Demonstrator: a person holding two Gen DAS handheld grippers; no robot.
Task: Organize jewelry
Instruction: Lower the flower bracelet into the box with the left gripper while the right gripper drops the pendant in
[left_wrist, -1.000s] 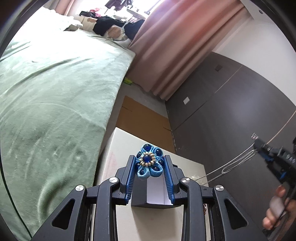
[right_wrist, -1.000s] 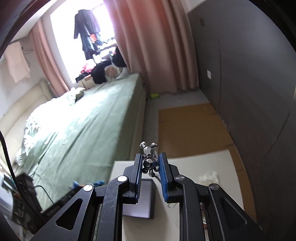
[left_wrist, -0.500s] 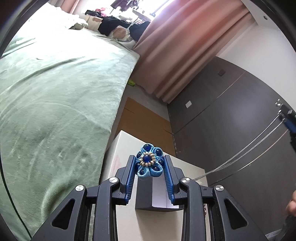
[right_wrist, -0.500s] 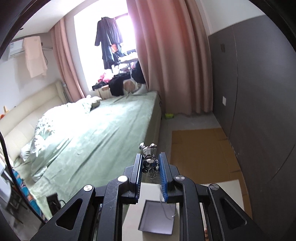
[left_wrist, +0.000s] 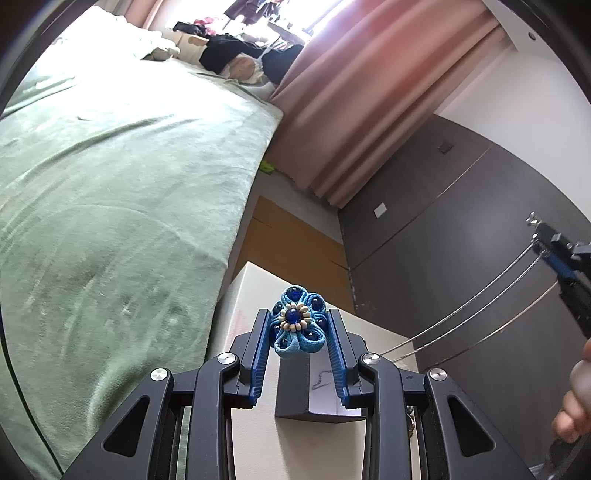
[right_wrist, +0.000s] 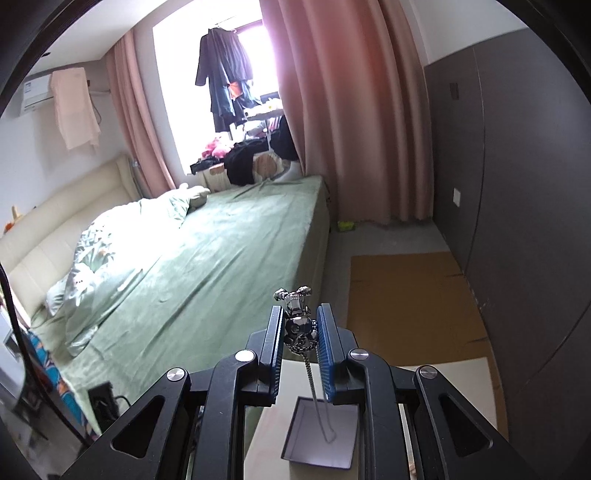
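Above the dark square box (left_wrist: 295, 391), the left gripper (left_wrist: 298, 332) pinches a blue fabric flower (left_wrist: 298, 325) with glossy beads, while over that box (right_wrist: 321, 432) the right gripper (right_wrist: 300, 328) clamps a metal pendant (right_wrist: 299, 325) trailing thin chain (right_wrist: 314, 391).

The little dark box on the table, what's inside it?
The box has a white lining, and the end of the silver chain dangles into it from the right gripper. Its near corners are hidden behind the gripper's fingers.
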